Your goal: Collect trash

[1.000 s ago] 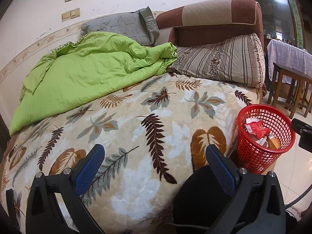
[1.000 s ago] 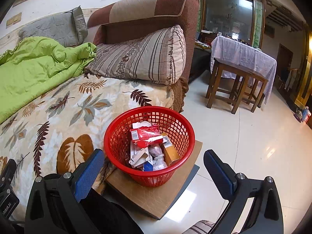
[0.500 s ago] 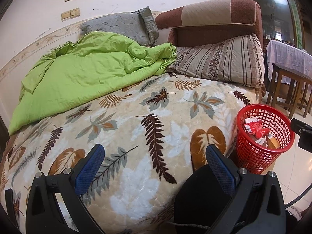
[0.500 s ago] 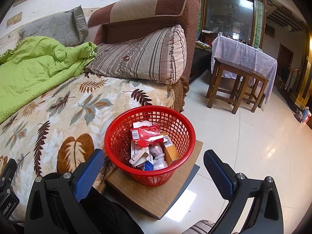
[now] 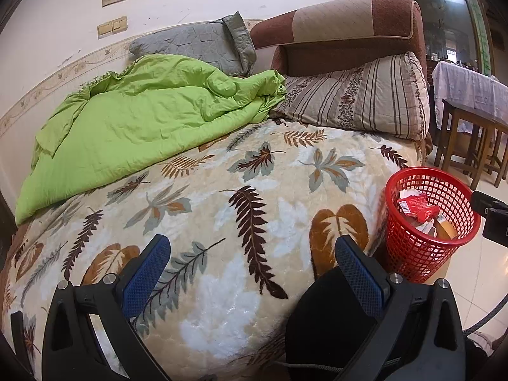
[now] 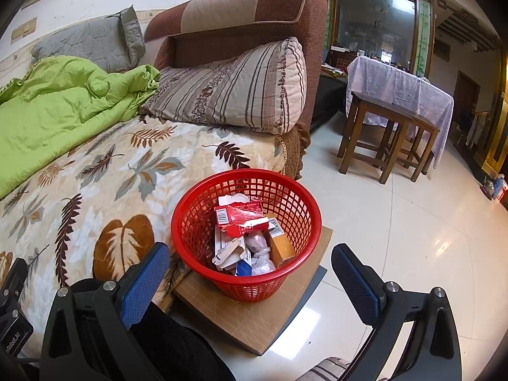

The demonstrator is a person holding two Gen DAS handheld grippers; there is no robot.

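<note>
Right wrist view, item one: red basket [image 6: 246, 235], round, open-lattice plastic, standing on a brown board [image 6: 254, 317] on the floor just beside the near edge of the bed [image 6: 95, 174]. Contents: trash [image 6: 244, 238], a loose heap of a torn red wrapper with a barcode, white folded card, an orange-brown carton, a crumpled clear bag and a scrap of blue. All of it sits below the rim.

Handling, judged by look: the pieces seem light, thin and easily crushed; the film and bag are likely slippery, the carton stiffer. The basket itself appears light and a little springy; its rolled rim is the sensible place to take hold (the lattice wall would probably flex under a pinch).

Item two: right gripper [image 6: 250, 270], blue-padded fingers spread wide, nothing between them, poised above and in front of the basket.

Item three, left wrist view: left gripper [image 5: 252, 263], fingers likewise spread wide and holding nothing, facing across the leaf-patterned blanket [image 5: 222, 206]. No loose litter shows on the bed surface from here. Green quilt [image 5: 136, 120] bunched at the far left corner, striped pillow [image 5: 358, 95] at the headboard end.
</note>
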